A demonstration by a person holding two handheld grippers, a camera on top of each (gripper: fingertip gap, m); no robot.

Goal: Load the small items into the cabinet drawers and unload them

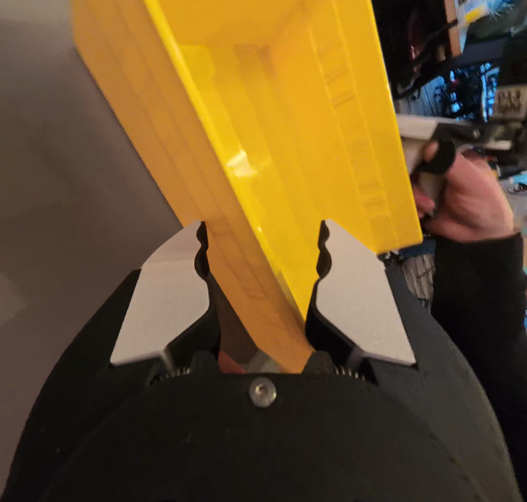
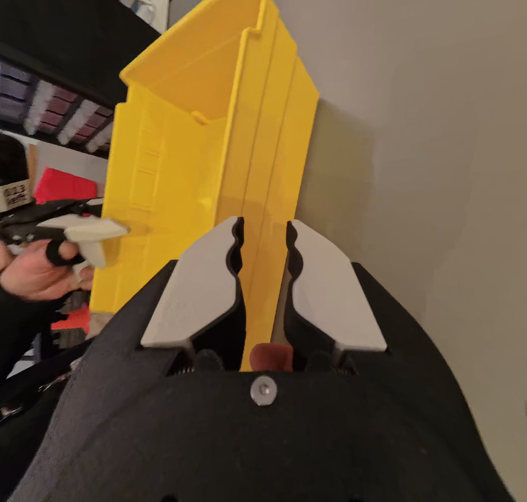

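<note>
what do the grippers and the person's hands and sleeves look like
Both grippers, left gripper and right gripper, share a broad matte black body, a silver screw at its centre, small springs, and pale grey fingers with wavy black pads. The hand has a black loop over a finger, and the sleeve is black.

Plain bright yellow drawer [image 1: 279, 94]. Grey-white fingers [image 2: 199, 283] on black gripper bodies. Far left, red block [image 2: 64, 185]; beige wall [image 2: 427, 117].

plain grey-beige surface [image 2: 427, 146]; yellow drawer [image 2: 199, 146] perhaps resting on it
</note>
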